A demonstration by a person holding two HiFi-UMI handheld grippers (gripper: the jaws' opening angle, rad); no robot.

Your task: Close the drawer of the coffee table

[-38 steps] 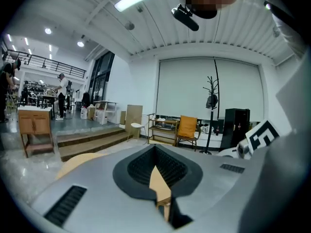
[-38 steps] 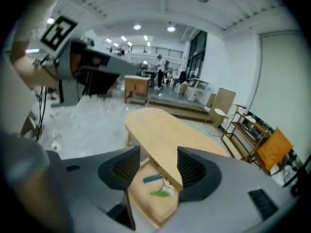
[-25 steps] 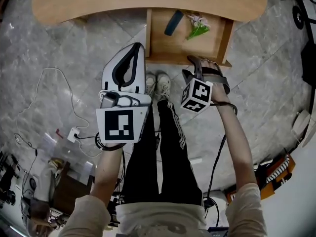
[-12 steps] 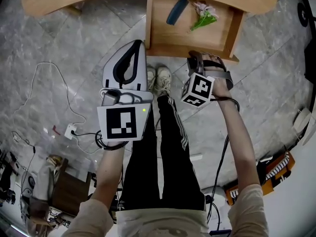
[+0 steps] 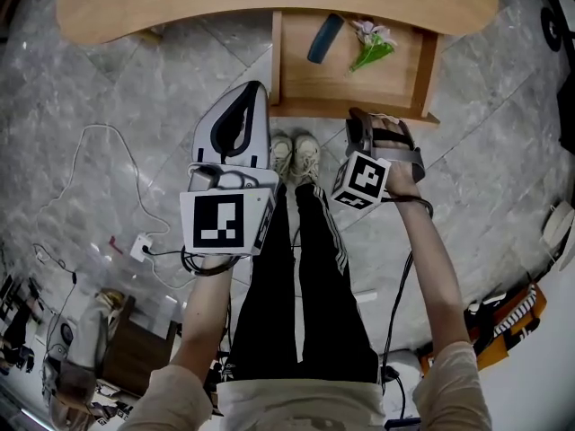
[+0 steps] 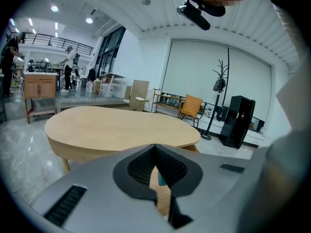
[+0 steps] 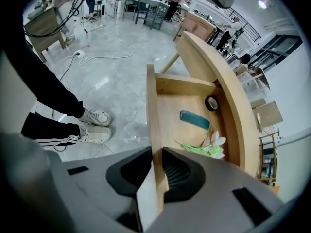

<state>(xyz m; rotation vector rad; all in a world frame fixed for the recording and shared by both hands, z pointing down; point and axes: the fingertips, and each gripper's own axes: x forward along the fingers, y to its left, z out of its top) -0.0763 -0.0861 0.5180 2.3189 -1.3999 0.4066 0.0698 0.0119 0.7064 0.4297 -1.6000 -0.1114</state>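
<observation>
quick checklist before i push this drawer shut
1. Right gripper on drawer front: ok, jaws clamp its top edge.
2. Drawer pulled out, needs the push: ok.
3. Flower, case and tape lie below the rim: ok.
4. Left gripper clear of the drawer: ok, shut and empty, off to its side.
5. Shoes out of the path: ok, they stand on the near side of the front.
6. Space behind the drawer under the table free: cannot tell.
</observation>
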